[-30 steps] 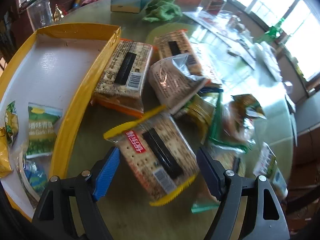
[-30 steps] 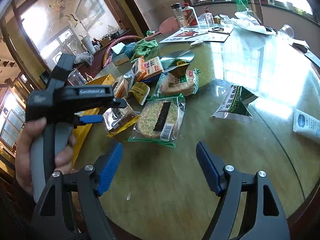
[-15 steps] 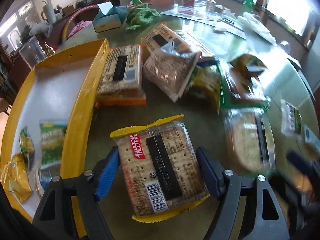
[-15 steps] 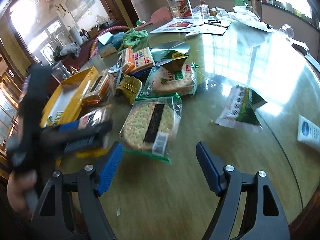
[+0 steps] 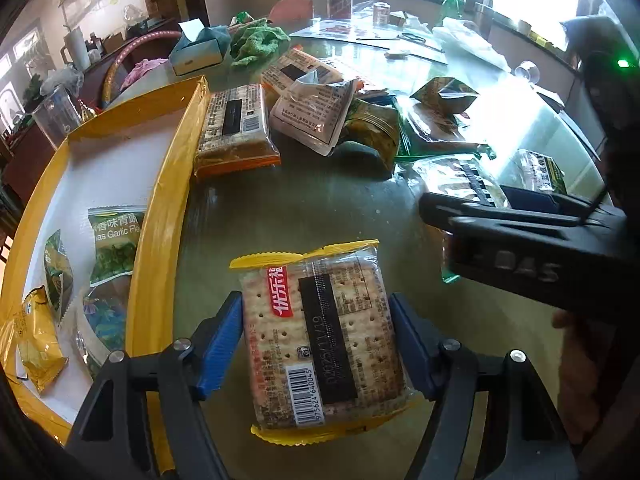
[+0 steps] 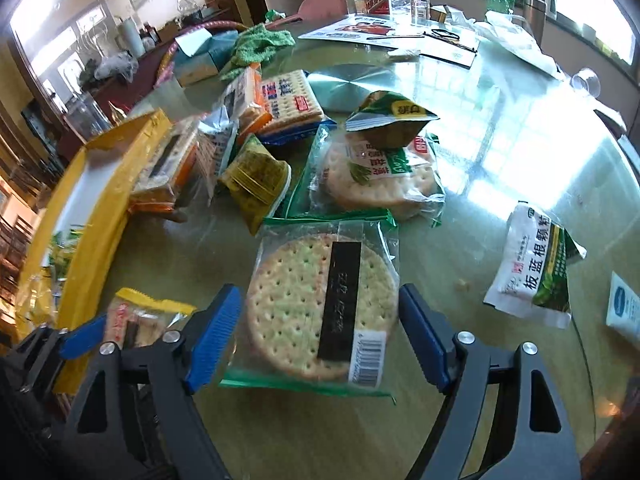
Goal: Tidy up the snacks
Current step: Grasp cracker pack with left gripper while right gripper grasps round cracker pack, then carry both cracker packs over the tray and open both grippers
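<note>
A yellow-edged pack of square crackers (image 5: pixel 320 336) lies on the table between the blue pads of my left gripper (image 5: pixel 318 340), whose jaws stand open with each pad beside a side of the pack. A green-edged pack of round crackers (image 6: pixel 320 308) lies between the open jaws of my right gripper (image 6: pixel 318 336). A yellow-rimmed tray (image 5: pixel 160 200) at the left holds several small snack bags (image 5: pixel 114 248). The right gripper's body (image 5: pixel 520 248) shows at the right of the left wrist view.
A pile of snack packs (image 5: pixel 316 112) lies beyond, beside the tray's far corner. A white-green sachet (image 6: pixel 536 264) lies at the right. A tissue box (image 5: pixel 196 48), green cloth (image 5: pixel 256 40), bottles and papers stand at the back of the round glass table.
Both grippers have moved forward and down. The yellow cracker pack now sits deep between the left pads, and the round cracker pack sits between the right pads.
</note>
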### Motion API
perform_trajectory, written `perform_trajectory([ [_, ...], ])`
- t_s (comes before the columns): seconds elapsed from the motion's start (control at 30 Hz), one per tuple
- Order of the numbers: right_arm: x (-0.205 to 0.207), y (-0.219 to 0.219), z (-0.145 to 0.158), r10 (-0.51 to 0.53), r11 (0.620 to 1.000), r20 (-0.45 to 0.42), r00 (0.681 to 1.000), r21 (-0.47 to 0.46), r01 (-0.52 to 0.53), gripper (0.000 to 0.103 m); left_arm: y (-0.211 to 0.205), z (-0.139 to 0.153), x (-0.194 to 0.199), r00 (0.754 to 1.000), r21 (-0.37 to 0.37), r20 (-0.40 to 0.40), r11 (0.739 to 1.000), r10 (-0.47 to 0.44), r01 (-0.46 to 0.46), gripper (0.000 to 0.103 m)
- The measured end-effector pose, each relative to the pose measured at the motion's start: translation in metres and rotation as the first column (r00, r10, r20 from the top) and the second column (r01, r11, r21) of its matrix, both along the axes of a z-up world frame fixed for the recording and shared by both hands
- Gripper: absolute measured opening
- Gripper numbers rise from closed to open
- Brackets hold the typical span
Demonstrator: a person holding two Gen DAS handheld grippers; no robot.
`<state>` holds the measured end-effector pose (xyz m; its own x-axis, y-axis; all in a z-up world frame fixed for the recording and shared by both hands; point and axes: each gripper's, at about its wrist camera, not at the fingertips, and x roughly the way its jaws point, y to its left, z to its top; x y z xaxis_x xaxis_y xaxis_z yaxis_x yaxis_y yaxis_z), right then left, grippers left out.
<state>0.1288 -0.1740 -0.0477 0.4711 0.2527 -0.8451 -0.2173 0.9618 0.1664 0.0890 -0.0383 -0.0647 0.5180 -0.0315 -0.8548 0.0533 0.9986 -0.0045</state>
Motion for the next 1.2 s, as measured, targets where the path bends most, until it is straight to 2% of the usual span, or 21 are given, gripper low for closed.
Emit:
perform_trajectory([
  [0.13, -0.002, 0.010, -0.002, 0.014, 0.997, 0.026, 1.000, -0.080, -0.012, 0.082, 0.000, 0.000, 0.000, 1.000, -0.001, 0.002, 1.000, -0.002, 0.002, 0.071],
  [0.2, -0.006, 0.009, -0.002, 0.018, 0.993, 0.034, 0.999, -0.116, -0.014, 0.078, 0.000, 0.000, 0.000, 1.000, -0.001, 0.001, 1.000, 0.001, -0.001, 0.071],
  [0.47, -0.038, -0.023, -0.002, 0.009, 0.994, 0.059, 0.998, -0.113, -0.002, 0.077, -0.004, -0.003, -0.002, 1.000, 0.025, -0.004, 1.000, 0.017, -0.017, 0.071],
  [0.57, -0.053, -0.036, -0.002, 0.001, 0.996, 0.075, 0.997, -0.091, 0.006, 0.077, -0.004, -0.003, -0.004, 1.000, 0.023, -0.003, 1.000, 0.021, -0.021, 0.071],
  [0.8, -0.068, -0.060, 0.001, -0.035, 0.998, 0.073, 0.997, 0.050, 0.031, 0.076, -0.011, -0.002, -0.018, 1.000, 0.029, 0.024, 0.999, 0.016, -0.016, 0.069],
  [0.87, -0.071, -0.062, 0.003, -0.042, 0.997, 0.082, 0.996, 0.061, 0.037, 0.076, -0.015, 0.000, -0.023, 0.999, 0.056, 0.047, 0.998, 0.016, -0.018, 0.069],
  [1.03, -0.076, -0.061, 0.013, -0.038, 0.995, 0.107, 0.993, 0.092, 0.028, 0.076, -0.019, 0.009, -0.034, 0.996, 0.066, 0.083, 0.998, 0.014, -0.019, 0.069],
  [1.2, -0.084, -0.053, 0.030, -0.013, 0.994, 0.145, 0.989, 0.110, -0.003, 0.076, -0.014, 0.026, -0.046, 0.993, 0.027, 0.119, 0.999, 0.017, -0.020, 0.069],
])
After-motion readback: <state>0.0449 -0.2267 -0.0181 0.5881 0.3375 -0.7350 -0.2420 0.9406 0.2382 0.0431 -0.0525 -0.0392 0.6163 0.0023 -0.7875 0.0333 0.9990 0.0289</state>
